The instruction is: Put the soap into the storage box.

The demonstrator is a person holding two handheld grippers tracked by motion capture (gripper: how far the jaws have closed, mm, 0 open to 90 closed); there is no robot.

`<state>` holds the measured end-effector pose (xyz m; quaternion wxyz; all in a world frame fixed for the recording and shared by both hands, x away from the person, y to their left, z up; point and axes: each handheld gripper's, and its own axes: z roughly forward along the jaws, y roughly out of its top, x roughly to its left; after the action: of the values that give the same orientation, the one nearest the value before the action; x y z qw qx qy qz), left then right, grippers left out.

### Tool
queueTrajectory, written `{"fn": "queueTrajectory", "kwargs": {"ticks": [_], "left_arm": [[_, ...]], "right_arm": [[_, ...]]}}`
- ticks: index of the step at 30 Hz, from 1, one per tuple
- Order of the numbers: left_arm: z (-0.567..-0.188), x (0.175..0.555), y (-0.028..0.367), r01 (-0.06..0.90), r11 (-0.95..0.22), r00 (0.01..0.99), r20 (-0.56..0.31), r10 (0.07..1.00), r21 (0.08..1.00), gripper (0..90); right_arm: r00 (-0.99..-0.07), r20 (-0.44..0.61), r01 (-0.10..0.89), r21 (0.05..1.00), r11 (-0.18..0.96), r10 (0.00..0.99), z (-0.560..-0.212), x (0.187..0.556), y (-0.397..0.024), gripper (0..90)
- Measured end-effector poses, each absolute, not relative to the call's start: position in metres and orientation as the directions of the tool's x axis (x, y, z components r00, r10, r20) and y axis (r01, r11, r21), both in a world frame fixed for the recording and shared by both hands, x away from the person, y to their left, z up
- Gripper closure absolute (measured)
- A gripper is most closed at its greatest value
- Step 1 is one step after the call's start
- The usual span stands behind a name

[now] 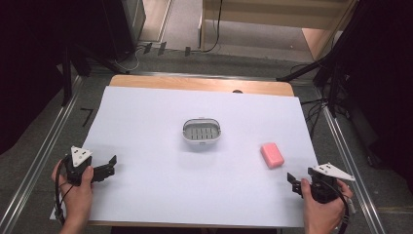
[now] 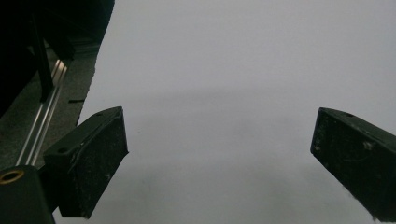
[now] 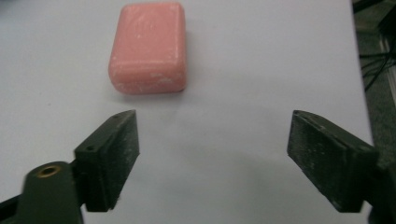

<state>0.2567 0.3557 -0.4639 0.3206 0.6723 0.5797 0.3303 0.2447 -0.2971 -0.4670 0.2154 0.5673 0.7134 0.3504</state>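
A pink bar of soap (image 1: 272,155) lies flat on the white sheet (image 1: 146,146), right of centre. A small grey-and-white slotted soap dish (image 1: 201,132) sits in the middle of the sheet. My right gripper (image 1: 293,184) hovers near the front right edge, just short of the soap (image 3: 149,46), open with nothing between its fingers (image 3: 112,158). At the front left, my left gripper (image 1: 108,168) is held over the sheet's edge, open and empty, with its black pads (image 2: 91,163) wide apart over bare white surface.
The sheet covers a wooden table (image 1: 204,84) whose far edge shows beyond it. Metal rails (image 1: 44,146) run along both sides. Dark stands and cables (image 1: 336,83) crowd the floor at the back right and back left.
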Motion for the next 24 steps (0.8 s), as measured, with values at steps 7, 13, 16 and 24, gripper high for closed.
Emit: {"fn": "queueTrajectory", "kwargs": {"ticks": [7,13,16,24], "left_arm": [[-0.464,0.257,0.356,0.568,-0.122,0.110,0.072,0.991,0.814,4.3],[-0.464,0.257,0.355,0.567,-0.124,0.109,0.075,0.991,0.814,4.3],[-0.464,0.257,0.356,0.566,-0.124,0.110,0.074,0.991,0.815,4.3],[-0.464,0.257,0.355,0.567,-0.123,0.108,0.074,0.991,0.815,4.3]], "right_arm": [[-0.285,0.071,0.716,0.679,0.163,0.956,-0.461,0.261,-0.282,18.4],[-0.313,0.068,0.770,0.602,0.211,0.947,-0.453,0.273,-0.272,13.4],[-0.322,0.064,0.790,0.567,0.231,0.945,-0.450,0.280,-0.267,12.2],[-0.337,0.041,0.840,0.465,0.280,0.941,-0.449,0.298,-0.254,5.7]]}}
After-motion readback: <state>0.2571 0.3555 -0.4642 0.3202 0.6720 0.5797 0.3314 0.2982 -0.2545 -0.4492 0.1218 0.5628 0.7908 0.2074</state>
